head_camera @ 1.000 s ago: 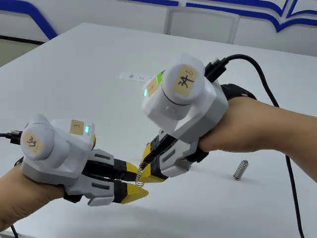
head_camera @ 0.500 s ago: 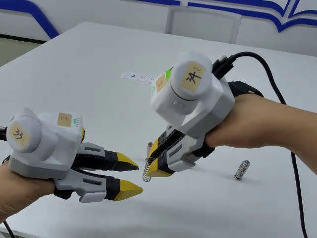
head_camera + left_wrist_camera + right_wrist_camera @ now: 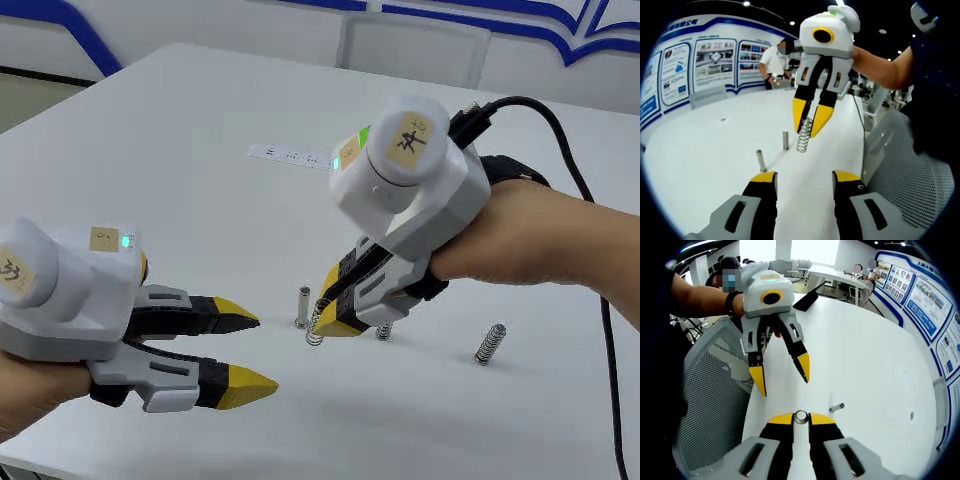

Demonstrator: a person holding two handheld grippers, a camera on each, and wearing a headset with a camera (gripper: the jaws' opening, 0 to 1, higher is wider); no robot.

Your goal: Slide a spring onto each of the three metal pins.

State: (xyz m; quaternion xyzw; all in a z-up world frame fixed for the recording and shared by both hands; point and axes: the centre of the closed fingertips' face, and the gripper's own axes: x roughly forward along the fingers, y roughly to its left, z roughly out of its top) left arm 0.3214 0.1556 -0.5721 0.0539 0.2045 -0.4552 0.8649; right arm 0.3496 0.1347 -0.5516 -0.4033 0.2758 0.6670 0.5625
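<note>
Right gripper (image 3: 333,322) was clamped on thin coiled steel spring (image 3: 316,326), holding it just beside bare upright metal pin (image 3: 303,307), mid-bench toward near edge. Left gripper (image 3: 247,350) hovered near, jaws apart, holding nothing. Second pin (image 3: 785,140) (spring already on it) stood just beyond. Another spring (image 3: 488,343) sat apart, toward right edge of white bench (image 3: 180,140).

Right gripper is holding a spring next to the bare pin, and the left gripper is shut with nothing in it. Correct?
Not quite. The left gripper is open, jaws apart and empty, as the head view shows. The right gripper does hold a spring next to the bare pin.
</note>
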